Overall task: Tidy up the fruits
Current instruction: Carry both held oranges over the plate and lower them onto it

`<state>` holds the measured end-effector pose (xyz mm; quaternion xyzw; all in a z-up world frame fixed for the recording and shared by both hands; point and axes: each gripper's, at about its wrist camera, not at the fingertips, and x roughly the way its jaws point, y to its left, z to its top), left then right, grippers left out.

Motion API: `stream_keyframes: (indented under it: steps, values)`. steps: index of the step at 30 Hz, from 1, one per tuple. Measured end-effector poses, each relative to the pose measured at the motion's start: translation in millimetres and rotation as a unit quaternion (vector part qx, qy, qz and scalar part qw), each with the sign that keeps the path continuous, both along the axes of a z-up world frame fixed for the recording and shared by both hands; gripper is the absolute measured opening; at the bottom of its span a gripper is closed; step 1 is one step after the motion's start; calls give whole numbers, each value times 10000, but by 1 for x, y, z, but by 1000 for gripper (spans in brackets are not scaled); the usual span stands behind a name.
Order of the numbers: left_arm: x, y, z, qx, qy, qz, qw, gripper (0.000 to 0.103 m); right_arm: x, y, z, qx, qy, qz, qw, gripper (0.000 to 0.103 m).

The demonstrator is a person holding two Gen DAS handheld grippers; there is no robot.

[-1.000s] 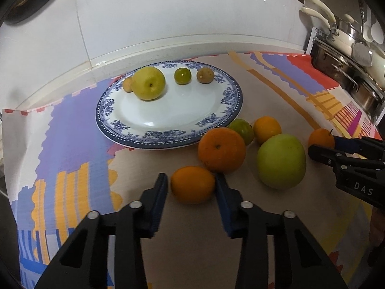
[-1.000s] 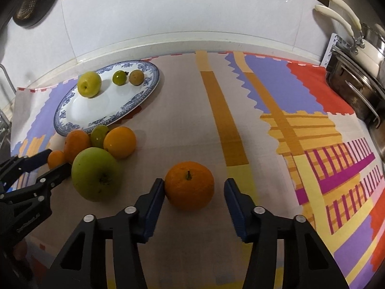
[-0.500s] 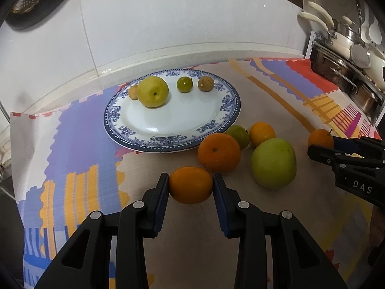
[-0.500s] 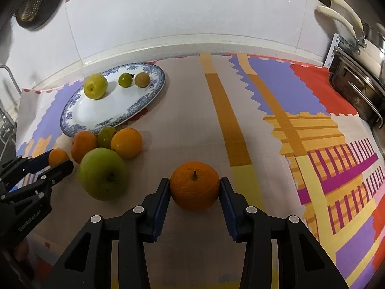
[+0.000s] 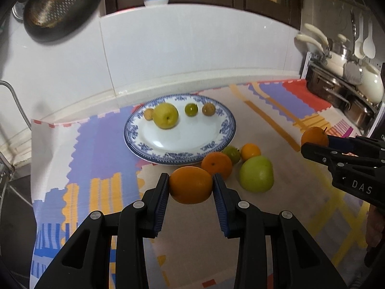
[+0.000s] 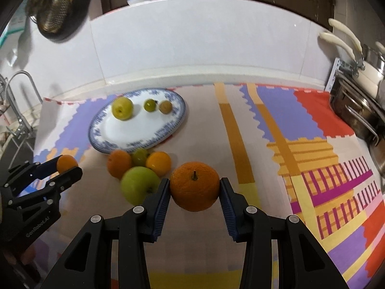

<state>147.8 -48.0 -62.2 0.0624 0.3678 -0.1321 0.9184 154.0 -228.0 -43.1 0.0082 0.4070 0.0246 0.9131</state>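
Observation:
My left gripper is shut on a smooth orange and holds it above the mat. A larger orange with a stem sits clamped in my right gripper, also lifted off the mat. A blue-and-white plate carries a yellow apple, a small green fruit and two small brown fruits. In front of the plate lie an orange, a green fruit, a small orange and a green apple. The other gripper shows at each view's edge.
A colourful patterned mat covers the counter up to a white tiled wall. Steel pots and pans stand on a rack at the right. A dark strainer hangs at upper left, with a tap at the left.
Both grippers closed on their oranges and lifted them off the mat. The plate and the loose fruits now look smaller and farther away.

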Motion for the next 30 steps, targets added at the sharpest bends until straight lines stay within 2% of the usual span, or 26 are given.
stream_keyframes:
  steps: [14,21,30]
  values:
    - [-9,8,45,42,-535,169,9984,36,-12,21,45,190,-601,380,9973,42]
    - [2,9,63,75,-823,228,9963,36,2,26,64,321,-871,553,9941,42]
    - [28,12,67,115,-911,370,9951,36,30,34,72,359,-957,765,9918,42]
